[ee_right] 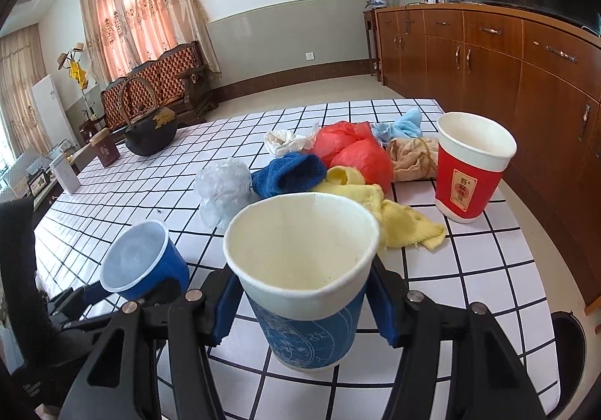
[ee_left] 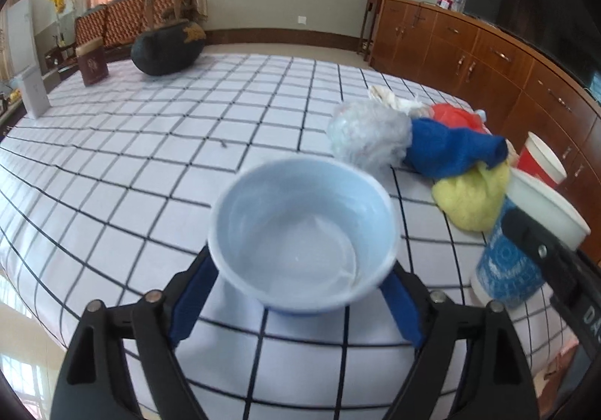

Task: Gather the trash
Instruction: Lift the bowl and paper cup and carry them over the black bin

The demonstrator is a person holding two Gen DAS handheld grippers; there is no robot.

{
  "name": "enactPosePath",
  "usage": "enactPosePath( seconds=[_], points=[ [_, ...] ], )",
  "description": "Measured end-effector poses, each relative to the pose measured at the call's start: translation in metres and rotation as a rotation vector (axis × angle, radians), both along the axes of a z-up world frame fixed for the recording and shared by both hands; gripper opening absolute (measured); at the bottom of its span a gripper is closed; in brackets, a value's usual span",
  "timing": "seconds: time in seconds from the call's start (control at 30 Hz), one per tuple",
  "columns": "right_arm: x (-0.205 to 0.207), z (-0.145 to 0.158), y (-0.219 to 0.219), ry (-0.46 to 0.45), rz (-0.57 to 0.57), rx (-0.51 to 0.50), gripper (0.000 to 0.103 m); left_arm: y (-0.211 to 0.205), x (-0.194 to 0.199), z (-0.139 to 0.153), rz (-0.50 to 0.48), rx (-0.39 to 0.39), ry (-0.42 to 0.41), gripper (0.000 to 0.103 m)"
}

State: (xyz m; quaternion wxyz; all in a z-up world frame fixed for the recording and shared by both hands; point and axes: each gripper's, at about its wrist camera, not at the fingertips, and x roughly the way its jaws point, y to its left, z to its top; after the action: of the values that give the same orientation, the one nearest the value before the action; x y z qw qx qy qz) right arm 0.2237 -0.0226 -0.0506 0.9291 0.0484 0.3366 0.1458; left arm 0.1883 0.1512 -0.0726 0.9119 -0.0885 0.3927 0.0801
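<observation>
A small blue cup (ee_left: pixel 300 232) with a white inside sits between the pads of my left gripper (ee_left: pixel 300 264). The pads flank its sides and a narrow gap seems to show. In the right wrist view the same blue cup (ee_right: pixel 142 262) is at the left. My right gripper (ee_right: pixel 304 277) is shut on a blue-patterned paper cup (ee_right: pixel 308 326), its base at the tablecloth. Behind it lie a yellow cloth (ee_right: pixel 398 217), a blue knit cloth (ee_right: pixel 289 172), a red plastic bag (ee_right: pixel 357 153) and a clear plastic bag (ee_right: pixel 221 183). A red paper cup (ee_right: pixel 469 172) stands at the right.
The table carries a white checked cloth (ee_left: pixel 131 157). A black teapot (ee_right: pixel 150 131), a brown tin (ee_right: pixel 107 149) and a white box (ee_right: pixel 67 172) stand at its far left. Wooden cabinets (ee_right: pixel 526 63) line the right wall. A dark round container (ee_right: pixel 571 345) sits below the table's right edge.
</observation>
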Motion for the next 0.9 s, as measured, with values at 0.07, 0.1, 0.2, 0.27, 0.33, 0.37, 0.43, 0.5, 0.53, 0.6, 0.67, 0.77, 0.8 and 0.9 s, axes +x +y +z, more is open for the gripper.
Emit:
enactPosePath(
  seconds=[0.07,0.1,0.2,0.27,0.33,0.37,0.43,0.5,0.53,0.6,0.67,0.77,0.8,0.9],
  points=[
    [0.000,0.000,0.000,0.001,-0.003,-0.001,0.063,0.002,0.005,-0.001,0.003,-0.007,-0.007,0.087],
    [0.000,0.000,0.000,0.002,-0.003,-0.002,0.063,0.002,0.007,-0.002,-0.003,-0.010,-0.010,0.087],
    [-0.001,0.001,0.000,-0.004,-0.003,-0.001,0.063,0.005,0.007,-0.005,-0.011,-0.032,-0.023,0.078],
    [-0.002,0.002,0.000,-0.012,-0.002,-0.003,0.062,0.006,0.004,-0.004,0.001,-0.031,-0.032,0.077],
    [-0.003,0.003,-0.001,-0.015,0.000,-0.001,0.061,0.009,0.001,-0.002,0.010,-0.037,-0.047,0.077],
    [-0.004,0.004,-0.002,-0.018,0.002,0.000,0.060,0.009,-0.001,-0.001,0.010,-0.038,-0.053,0.077],
    [-0.007,0.006,-0.003,-0.022,0.005,0.001,0.060,0.008,-0.005,0.004,0.002,-0.032,-0.071,0.077],
    [-0.012,0.009,-0.005,-0.026,0.008,0.006,0.059,0.005,-0.012,0.011,-0.012,-0.030,-0.081,0.077],
    [-0.014,0.010,-0.006,-0.029,0.008,0.006,0.059,0.003,-0.016,0.014,-0.020,-0.029,-0.084,0.077],
    [-0.020,0.015,-0.012,-0.036,0.004,0.009,0.059,-0.003,-0.021,0.020,-0.041,-0.028,-0.087,0.077],
    [-0.028,0.020,-0.020,-0.044,-0.007,0.013,0.059,-0.011,-0.028,0.027,-0.068,-0.030,-0.090,0.077],
    [-0.041,0.026,-0.036,-0.054,-0.028,0.014,0.059,-0.028,-0.037,0.033,-0.114,-0.038,-0.088,0.077],
    [-0.046,0.028,-0.043,-0.054,-0.038,0.017,0.059,-0.034,-0.039,0.034,-0.128,-0.040,-0.087,0.077],
    [-0.062,0.031,-0.068,-0.059,-0.083,0.018,0.059,-0.059,-0.044,0.038,-0.187,-0.060,-0.082,0.077]
  ],
)
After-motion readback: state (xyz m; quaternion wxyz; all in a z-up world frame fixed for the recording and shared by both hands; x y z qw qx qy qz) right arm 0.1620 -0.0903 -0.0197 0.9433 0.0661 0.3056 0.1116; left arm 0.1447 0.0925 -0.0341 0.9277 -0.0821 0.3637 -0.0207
